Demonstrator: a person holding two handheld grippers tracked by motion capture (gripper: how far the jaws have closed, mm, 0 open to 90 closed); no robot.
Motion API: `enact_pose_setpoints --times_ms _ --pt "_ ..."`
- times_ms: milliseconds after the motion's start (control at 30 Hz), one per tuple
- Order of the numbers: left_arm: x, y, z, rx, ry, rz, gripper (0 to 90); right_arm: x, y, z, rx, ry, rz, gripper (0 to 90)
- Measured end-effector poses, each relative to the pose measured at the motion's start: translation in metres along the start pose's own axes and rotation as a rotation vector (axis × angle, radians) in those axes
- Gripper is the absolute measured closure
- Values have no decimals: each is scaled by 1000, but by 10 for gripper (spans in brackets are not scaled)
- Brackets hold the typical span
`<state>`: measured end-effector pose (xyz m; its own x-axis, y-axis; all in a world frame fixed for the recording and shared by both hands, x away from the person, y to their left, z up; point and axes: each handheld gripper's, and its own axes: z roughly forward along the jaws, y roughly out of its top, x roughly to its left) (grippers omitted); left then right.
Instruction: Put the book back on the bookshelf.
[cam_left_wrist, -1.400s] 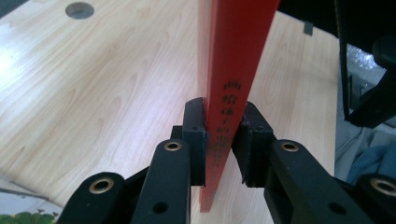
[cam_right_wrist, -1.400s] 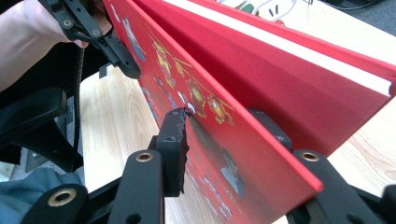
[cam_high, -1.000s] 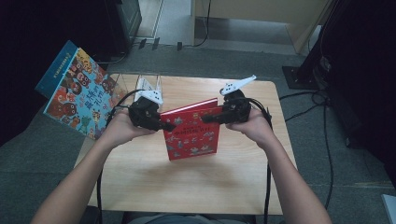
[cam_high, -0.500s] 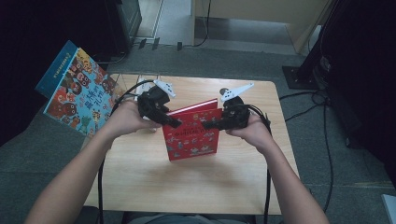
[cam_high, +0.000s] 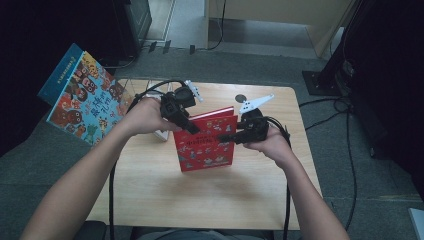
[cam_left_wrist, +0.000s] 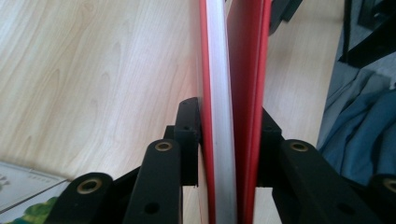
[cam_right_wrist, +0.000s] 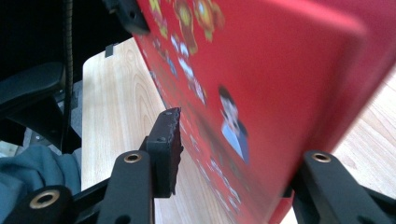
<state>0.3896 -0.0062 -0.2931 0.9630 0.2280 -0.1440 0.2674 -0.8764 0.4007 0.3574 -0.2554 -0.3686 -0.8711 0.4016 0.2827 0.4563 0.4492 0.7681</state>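
On the wooden table (cam_high: 150, 195), the left gripper (cam_left_wrist: 229, 140) clamps the red picture book (cam_high: 206, 142); the right gripper (cam_right_wrist: 229, 154), jaws spread, should close squarely on the cover edge.

Black grippers (cam_high: 200, 131) – brass-ringed screw holes, trailing black cables (grey top plates).

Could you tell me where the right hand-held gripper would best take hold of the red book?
On the free right edge, coming in from the right. The red book is held tilted up off the table, the left hand-held gripper already clamps its left part across cover and pages, and the right hand-held gripper has that thin edge between its open jaws.
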Motion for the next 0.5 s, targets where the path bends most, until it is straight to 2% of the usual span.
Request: enact_pose_setpoints --times_ms 167,267,333,400,500 --pt "-4 -2 -1 2 15 12 774 -4 -17 -9 -46 2 4 540" --pt "-8 -5 -3 0 13 16 784 -2 -22 -11 -53 -1 -17 537" --pt "-7 -11 -6 -2 -7 -8 799 0 -25 -15 -45 -22 -38 522" --pt "-6 -15 -11 -14 -26 -19 803 -1 -30 -19 -41 -41 -28 511" --pt "-5 -19 -18 -35 -14 -51 804 -5 -38 -21 -56 -62 -1 510"
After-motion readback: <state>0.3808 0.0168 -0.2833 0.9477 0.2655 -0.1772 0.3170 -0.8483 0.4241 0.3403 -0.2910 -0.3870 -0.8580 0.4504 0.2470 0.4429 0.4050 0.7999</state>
